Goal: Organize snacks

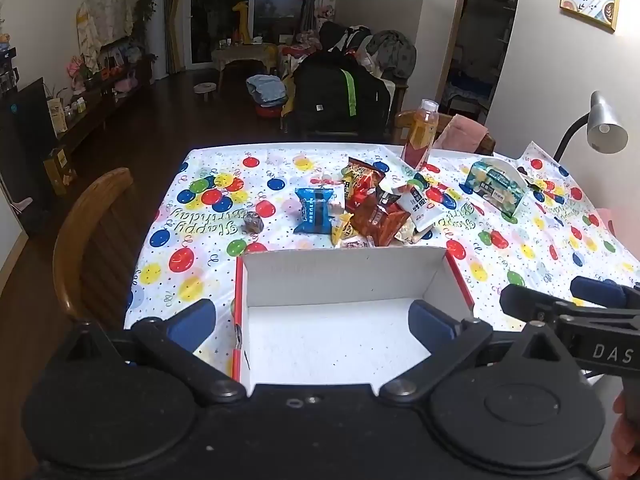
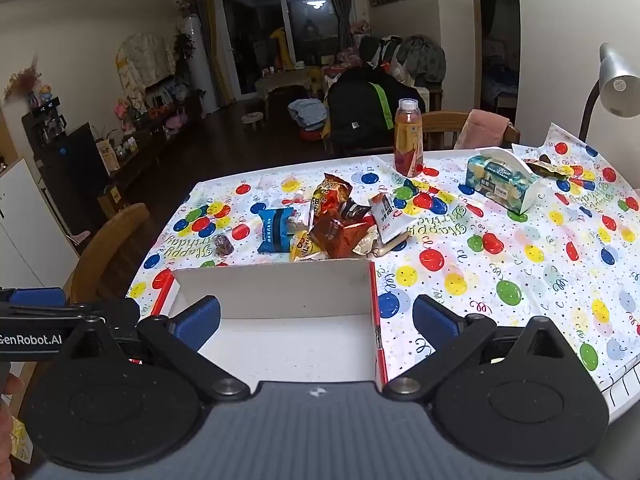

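Nearest, left gripper (image 1: 314, 320) spread wide and holding nothing above the white box (image 1: 344, 276); right gripper (image 2: 316, 320) likewise wide, unladen; beyond the box, snack packets (image 1: 360, 208) heaped on the balloon tablecloth (image 1: 192, 216); farther, a juice bottle (image 1: 419, 134).

White cardboard box with red outer sides (image 1: 344, 280): one, and nothing in it.
Snack packets heaped just behind the box (image 1: 372, 204): roughly nine or ten, overlapping, exact count unclear.
Blue packet (image 1: 316, 210): one.
Orange-drink plastic bottle (image 1: 420, 134): one.
Teal tissue pack (image 1: 496, 186): one.
Wooden chairs (image 1: 92, 240): two.
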